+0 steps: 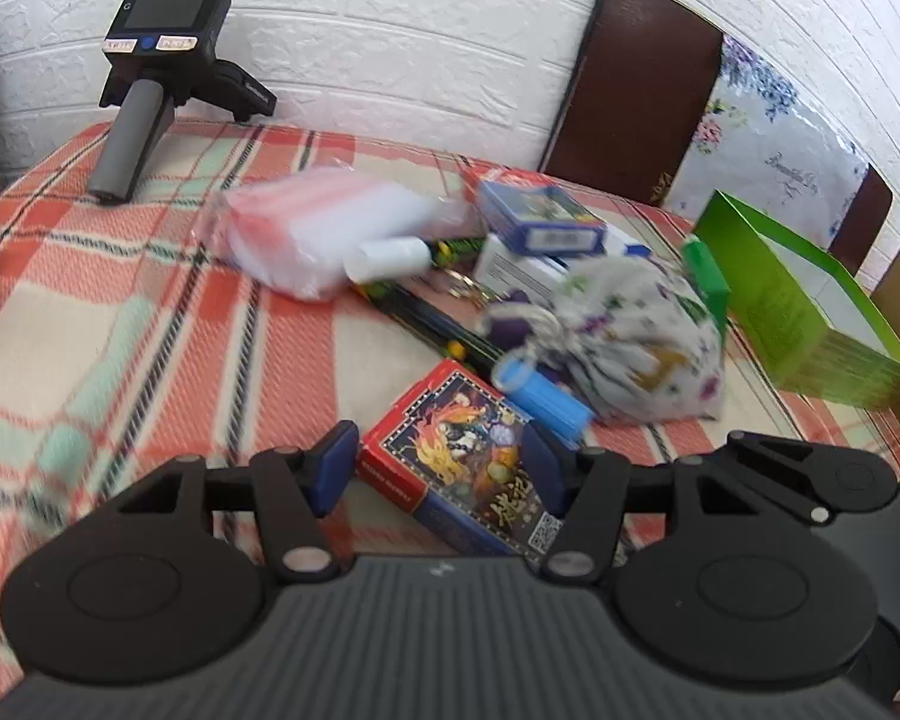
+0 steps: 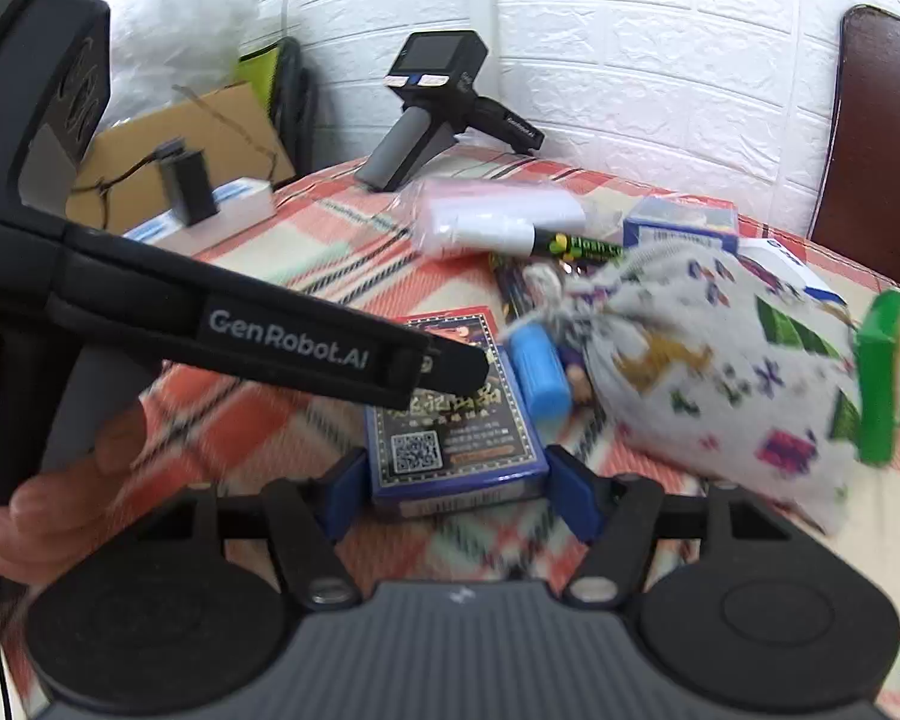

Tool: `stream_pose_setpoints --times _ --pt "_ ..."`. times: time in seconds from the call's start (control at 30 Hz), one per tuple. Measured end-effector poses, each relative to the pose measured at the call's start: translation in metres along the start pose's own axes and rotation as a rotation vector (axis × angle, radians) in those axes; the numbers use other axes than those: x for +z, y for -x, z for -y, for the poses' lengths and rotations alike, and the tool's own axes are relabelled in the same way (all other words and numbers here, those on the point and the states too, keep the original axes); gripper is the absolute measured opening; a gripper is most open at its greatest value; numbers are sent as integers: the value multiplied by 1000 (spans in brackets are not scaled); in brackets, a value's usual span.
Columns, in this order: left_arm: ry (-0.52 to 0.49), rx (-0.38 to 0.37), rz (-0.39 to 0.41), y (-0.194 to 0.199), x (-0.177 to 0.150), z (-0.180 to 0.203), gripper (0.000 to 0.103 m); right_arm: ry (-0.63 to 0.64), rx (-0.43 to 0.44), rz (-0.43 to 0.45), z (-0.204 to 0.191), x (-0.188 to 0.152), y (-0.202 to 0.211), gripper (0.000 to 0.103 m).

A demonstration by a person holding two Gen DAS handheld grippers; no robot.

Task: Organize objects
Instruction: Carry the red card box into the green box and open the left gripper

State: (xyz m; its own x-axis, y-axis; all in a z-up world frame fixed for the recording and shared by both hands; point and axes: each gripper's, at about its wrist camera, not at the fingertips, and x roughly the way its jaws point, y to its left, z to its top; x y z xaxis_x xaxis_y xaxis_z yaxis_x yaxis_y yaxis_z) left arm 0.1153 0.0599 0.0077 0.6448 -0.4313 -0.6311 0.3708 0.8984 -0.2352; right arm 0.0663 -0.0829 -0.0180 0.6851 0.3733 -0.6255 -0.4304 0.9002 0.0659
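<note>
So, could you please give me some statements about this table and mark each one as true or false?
1. The card box lies between the two fingers of the right tongs. True.
2. The green box is closed with a lid. False: its top is open.
3. A blue cylinder lies between the card box and the patterned cloth pouch. True.
4. The tablecloth is plain white. False: it is a plaid of red, cream and pale green.
5. A black handheld device with a screen stands at the back, near the white wall. True.
</note>
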Motion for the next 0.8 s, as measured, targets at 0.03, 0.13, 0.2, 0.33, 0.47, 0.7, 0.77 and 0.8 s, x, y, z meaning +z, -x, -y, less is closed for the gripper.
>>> stream_pose_setpoints --times 0.03,0.13,0.2,0.33,0.47,0.7,0.77,0.8 --pt "3 -4 -7 2 -4 3 62 19 5 10 0 -5 6 64" --pt "15 -12 -22 9 -19 21 62 70 4 8 3 -23 28 64" --pt "0 -7 -28 12 -28 41 63 83 6 0 9 -34 42 64" --pt "-37 -5 -49 5 -35 82 67 58 -9 -20 29 -50 66 65" --pt "-66 -56 -94 -12 -32 120 68 12 -66 -29 54 -65 91 65" --pt "-208 -148 -133 -40 -34 205 68 -134 -185 -30 109 -98 139 64" --pt "-248 -172 -145 -48 -34 228 68 -174 -217 -25 122 -107 150 64" --pt "-264 -181 -149 -52 -34 238 68 -189 -228 -17 128 -111 155 64"
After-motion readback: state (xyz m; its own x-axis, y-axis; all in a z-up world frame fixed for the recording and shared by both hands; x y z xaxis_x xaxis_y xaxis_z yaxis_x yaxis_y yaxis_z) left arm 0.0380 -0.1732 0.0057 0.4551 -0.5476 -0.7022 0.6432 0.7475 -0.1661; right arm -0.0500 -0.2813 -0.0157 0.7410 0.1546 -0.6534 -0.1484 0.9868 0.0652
